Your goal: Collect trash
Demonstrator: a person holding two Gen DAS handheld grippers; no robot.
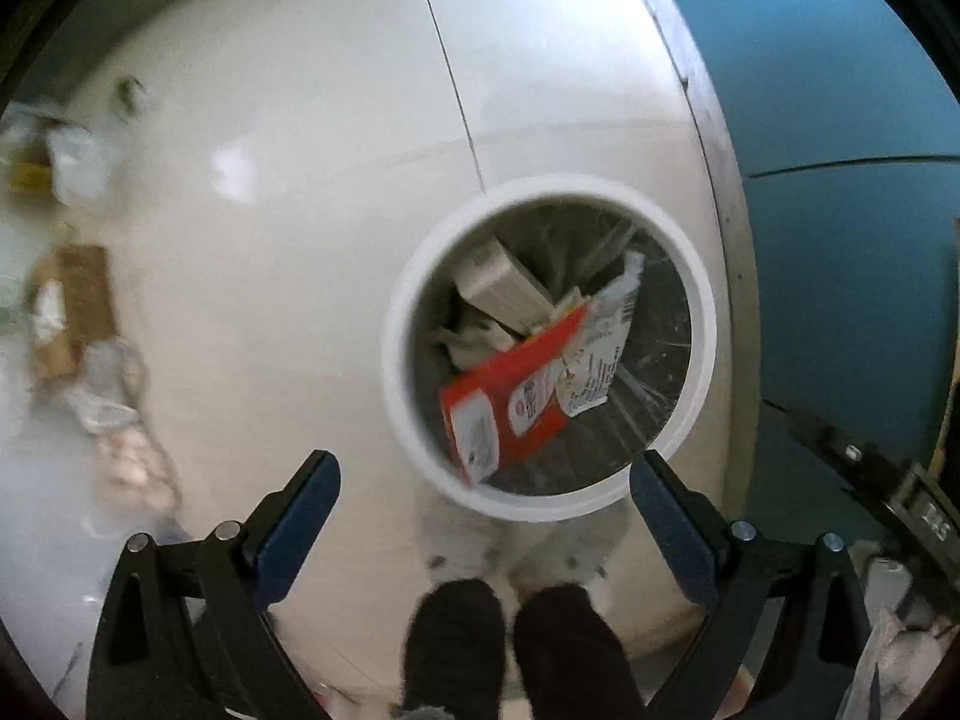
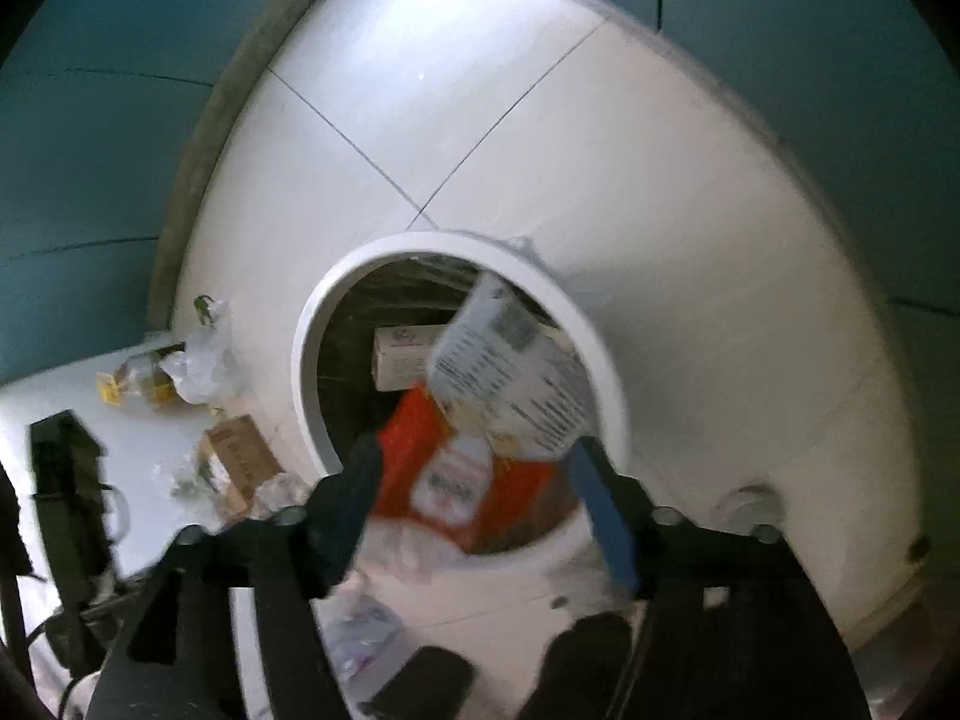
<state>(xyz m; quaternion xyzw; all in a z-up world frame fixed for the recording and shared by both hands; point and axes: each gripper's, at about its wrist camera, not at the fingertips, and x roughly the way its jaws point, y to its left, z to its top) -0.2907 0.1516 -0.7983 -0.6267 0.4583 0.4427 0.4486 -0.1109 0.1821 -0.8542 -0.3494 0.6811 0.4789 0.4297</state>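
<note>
Left wrist view: one round white bin (image 1: 549, 348), smooth rim, dark liner, on pale glossy tiled floor (image 1: 288, 240). Inside: one red carton (image 1: 510, 396), flat and rectangular; one white printed carton (image 1: 600, 360); one beige box (image 1: 504, 288). Left hand-held gripper (image 1: 486, 474) spread wide above the near rim, blue pads, nothing between. Two dark feet (image 1: 516, 648) at bottom. Blurred litter at left: one brown box (image 1: 72, 306), crumpled clear plastic (image 1: 108, 384).

Right wrist view only: right hand-held gripper (image 2: 474, 474) jaws apart, red carton (image 2: 456, 474) and white carton (image 2: 510, 384) between them over the bin (image 2: 318, 324), pads not pressing. Litter sharper here: clear bag (image 2: 201, 360), yellow wrapper (image 2: 108, 387), brown box (image 2: 240, 456). Teal wall (image 2: 90, 150) behind.
</note>
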